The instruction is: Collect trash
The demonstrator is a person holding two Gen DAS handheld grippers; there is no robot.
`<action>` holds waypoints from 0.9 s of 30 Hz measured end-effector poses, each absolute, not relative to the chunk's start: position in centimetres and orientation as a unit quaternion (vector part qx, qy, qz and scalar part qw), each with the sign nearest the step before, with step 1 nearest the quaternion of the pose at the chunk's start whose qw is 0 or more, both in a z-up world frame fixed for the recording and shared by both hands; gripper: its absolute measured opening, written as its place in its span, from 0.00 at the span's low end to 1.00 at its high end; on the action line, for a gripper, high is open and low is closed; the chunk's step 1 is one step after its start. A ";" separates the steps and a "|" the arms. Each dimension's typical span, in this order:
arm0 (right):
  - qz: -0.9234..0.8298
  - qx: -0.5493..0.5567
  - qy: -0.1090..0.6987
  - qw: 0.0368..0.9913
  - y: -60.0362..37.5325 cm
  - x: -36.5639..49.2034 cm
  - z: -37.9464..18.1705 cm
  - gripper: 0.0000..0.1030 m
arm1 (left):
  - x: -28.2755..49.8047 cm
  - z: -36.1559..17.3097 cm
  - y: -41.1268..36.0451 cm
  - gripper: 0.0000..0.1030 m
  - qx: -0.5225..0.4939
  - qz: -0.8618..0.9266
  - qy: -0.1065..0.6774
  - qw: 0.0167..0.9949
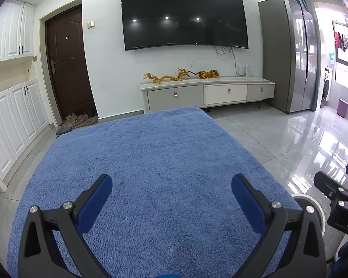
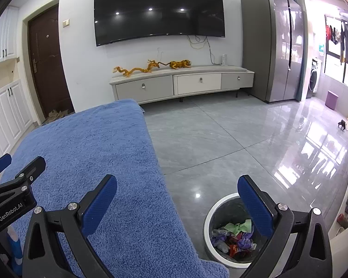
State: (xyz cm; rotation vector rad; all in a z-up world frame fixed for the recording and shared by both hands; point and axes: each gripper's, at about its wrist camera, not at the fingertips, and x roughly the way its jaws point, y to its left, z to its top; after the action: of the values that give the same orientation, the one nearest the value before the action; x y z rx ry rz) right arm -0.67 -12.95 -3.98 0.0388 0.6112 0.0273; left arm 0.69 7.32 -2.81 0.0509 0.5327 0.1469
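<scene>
A round white-rimmed trash bin (image 2: 211, 210) stands on the floor right of the table; it holds several crumpled wrappers (image 2: 234, 236), green, purple and red. My right gripper (image 2: 177, 202) is open and empty, above the table's right edge and the bin. My left gripper (image 1: 171, 195) is open and empty over the blue towel (image 1: 155, 162) that covers the table. No trash shows on the towel. The bin's rim also shows in the left wrist view (image 1: 317, 208). The left gripper shows at the left of the right wrist view (image 2: 9, 169).
A TV cabinet (image 1: 206, 90) with golden dragon figures stands at the far wall under a wall TV (image 1: 183, 16). A grey fridge (image 1: 290, 53) stands right, white cupboards (image 1: 11, 120) left. Glossy tiled floor (image 2: 232, 139) lies right of the table.
</scene>
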 end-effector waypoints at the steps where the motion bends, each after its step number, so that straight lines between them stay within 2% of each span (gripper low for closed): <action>1: 0.012 0.020 0.301 0.953 -13.1 -0.7 -4.0 0.99 | 0.7 -2.8 7.2 1.00 0.026 0.070 0.263 0.962; 27: -0.052 0.039 0.311 0.948 -17.6 -1.6 -5.7 0.99 | 0.9 -3.9 2.6 1.00 0.040 0.011 0.288 0.957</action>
State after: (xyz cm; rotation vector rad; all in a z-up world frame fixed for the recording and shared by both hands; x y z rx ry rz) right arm -1.63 -17.63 -5.74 0.0803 0.6339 -0.1067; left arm 0.92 2.62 -3.89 0.0810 0.5837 0.0230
